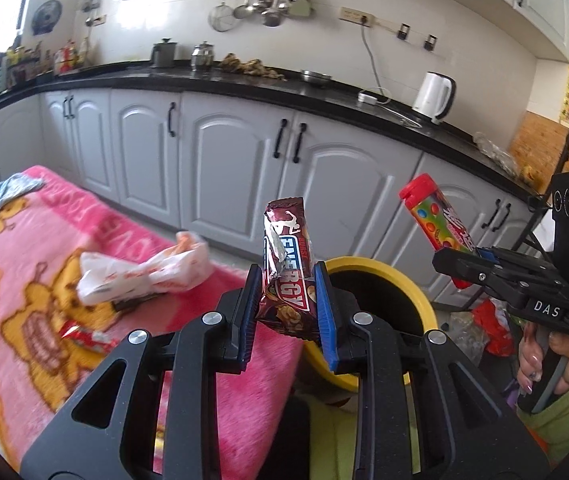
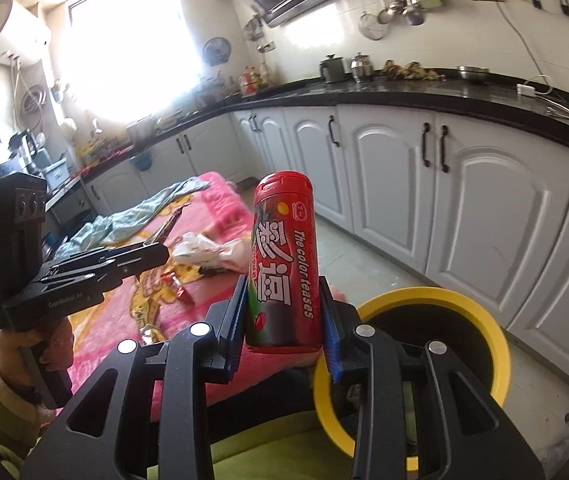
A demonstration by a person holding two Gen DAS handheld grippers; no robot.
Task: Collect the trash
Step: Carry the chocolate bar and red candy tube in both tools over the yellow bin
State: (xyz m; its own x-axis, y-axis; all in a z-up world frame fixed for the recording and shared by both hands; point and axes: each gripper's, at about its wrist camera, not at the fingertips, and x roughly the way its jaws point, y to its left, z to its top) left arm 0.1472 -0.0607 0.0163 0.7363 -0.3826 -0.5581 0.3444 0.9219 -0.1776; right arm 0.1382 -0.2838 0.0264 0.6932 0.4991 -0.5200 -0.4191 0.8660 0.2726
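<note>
My left gripper (image 1: 287,308) is shut on a maroon energy bar wrapper (image 1: 286,256) that stands upright between its blue pads, close to the near rim of a yellow bin (image 1: 368,266). My right gripper (image 2: 284,320) is shut on a red candy tube (image 2: 284,256) with a red cap, held upright just left of the yellow bin (image 2: 496,344). In the left wrist view the candy tube (image 1: 438,216) and the right gripper (image 1: 464,262) hang to the right of the bin. On the pink blanket (image 1: 24,280) lie a crumpled white paper wrapper (image 1: 140,276) and a small red wrapper (image 1: 84,336).
White cabinets (image 1: 220,168) under a black counter (image 1: 244,80) run behind the bin. A blue-grey cloth (image 2: 132,216) lies at the blanket's far end. A white kettle (image 1: 434,96) stands on the counter. Red and clear bags (image 1: 484,324) lie on the floor right of the bin.
</note>
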